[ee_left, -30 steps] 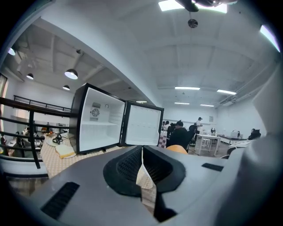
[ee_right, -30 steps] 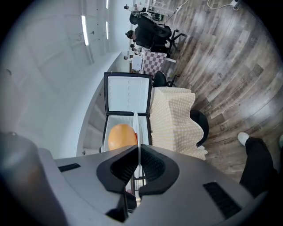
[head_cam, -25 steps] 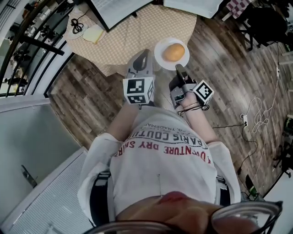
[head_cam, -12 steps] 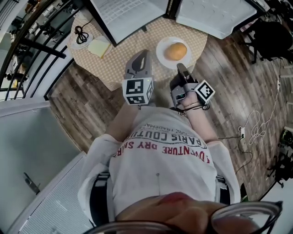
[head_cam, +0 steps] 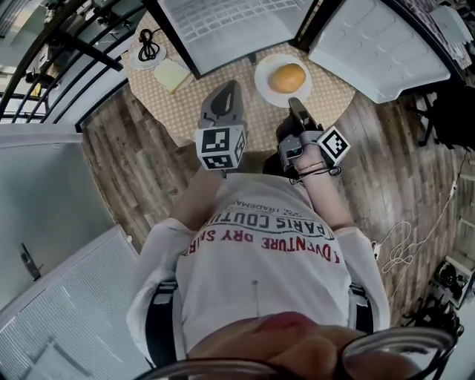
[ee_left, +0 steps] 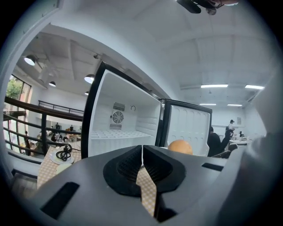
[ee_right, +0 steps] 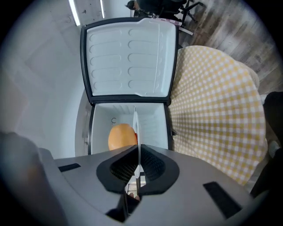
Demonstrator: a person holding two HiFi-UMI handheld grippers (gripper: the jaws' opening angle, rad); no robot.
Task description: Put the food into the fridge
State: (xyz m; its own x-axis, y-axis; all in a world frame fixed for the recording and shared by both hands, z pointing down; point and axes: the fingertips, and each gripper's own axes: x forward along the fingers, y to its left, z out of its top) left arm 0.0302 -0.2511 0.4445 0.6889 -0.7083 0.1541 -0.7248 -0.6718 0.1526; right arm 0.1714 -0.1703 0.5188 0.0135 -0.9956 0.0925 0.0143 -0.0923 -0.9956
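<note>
A round orange food item (head_cam: 288, 77) lies on a white plate (head_cam: 261, 80). My right gripper (head_cam: 295, 104) is shut on the plate's near rim and holds it over the checkered table (head_cam: 185, 111). In the right gripper view the plate (ee_right: 135, 126) shows edge-on between the jaws, with the food (ee_right: 121, 137) to its left. The small fridge (head_cam: 223, 22) stands open on the table, its door (head_cam: 378, 44) swung to the right. My left gripper (head_cam: 231, 89) is shut and holds nothing, just left of the plate. The left gripper view looks into the white fridge (ee_left: 119, 123).
A coiled black cable on a small dish (head_cam: 148, 50) and a yellow pad (head_cam: 172, 74) lie on the table's left part. A black railing (head_cam: 44, 67) runs at the far left. A white cabinet (head_cam: 67, 297) stands at the lower left. Wooden floor surrounds the table.
The person has stepped toward the table. The fridge and its door now fill more of the top of the head view. The plate with the food stays in the right gripper.
</note>
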